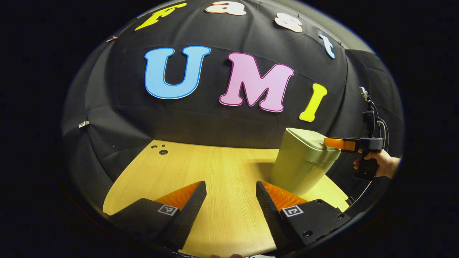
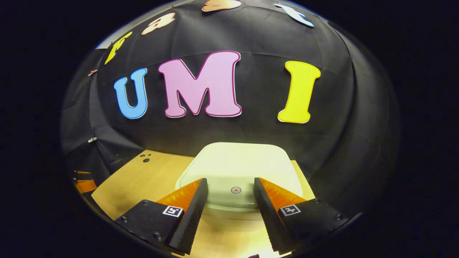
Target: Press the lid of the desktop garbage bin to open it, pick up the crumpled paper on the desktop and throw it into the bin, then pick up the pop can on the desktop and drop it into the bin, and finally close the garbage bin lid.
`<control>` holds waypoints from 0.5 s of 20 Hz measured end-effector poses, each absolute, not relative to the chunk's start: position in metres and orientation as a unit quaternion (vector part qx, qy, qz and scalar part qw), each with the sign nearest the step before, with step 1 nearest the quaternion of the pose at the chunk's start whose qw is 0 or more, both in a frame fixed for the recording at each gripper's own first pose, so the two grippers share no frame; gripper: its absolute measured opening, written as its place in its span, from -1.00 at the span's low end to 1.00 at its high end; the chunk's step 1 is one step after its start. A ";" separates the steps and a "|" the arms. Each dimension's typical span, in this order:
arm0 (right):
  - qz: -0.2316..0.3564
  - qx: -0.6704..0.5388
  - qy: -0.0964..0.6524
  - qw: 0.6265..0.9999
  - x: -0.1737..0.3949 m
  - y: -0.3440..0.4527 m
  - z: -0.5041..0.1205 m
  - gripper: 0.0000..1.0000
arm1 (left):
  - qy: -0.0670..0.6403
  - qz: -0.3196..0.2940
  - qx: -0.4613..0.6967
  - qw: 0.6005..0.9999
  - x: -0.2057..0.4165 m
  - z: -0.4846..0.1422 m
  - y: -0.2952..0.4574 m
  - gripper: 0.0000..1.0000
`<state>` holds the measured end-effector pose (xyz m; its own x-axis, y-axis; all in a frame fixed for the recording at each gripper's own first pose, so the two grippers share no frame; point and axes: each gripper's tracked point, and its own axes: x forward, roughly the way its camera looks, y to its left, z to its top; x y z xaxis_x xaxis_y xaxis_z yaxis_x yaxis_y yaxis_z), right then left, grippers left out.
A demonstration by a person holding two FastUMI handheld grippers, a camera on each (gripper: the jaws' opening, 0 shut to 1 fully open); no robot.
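The pale green bin (image 1: 301,165) stands on the right part of the wooden table (image 1: 215,168), lid down. In the left gripper view, a hand (image 1: 382,163) holds my right gripper (image 1: 329,143) level with the lid's near edge, touching it or just above it. In the right gripper view the closed lid (image 2: 244,161) lies right ahead, and a small red ring mark (image 2: 235,190) on it sits between my right gripper's (image 2: 230,186) open fingers. My left gripper (image 1: 231,190) is open over bare table, left of the bin, with nothing between its fingers.
The black cloth wall closes the table's far side, close behind the bin. A few small dark holes (image 1: 162,150) mark the table's far left corner. An orange part (image 2: 85,185), probably of the left gripper, shows at the far left edge of the right gripper view.
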<state>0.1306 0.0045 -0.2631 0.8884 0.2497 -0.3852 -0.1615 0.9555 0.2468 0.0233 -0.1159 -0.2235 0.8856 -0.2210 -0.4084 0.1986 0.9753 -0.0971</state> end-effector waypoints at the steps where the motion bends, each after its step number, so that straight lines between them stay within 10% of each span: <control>1: 0.106 0.106 0.208 0.967 0.130 0.004 -0.263 0.65 | 0.214 -0.108 -0.027 0.970 0.023 -0.225 -0.115 0.80; 10: 0.116 0.095 0.204 0.967 0.126 0.006 -0.264 0.68 | 0.214 -0.112 -0.046 0.969 0.022 -0.226 -0.121 0.80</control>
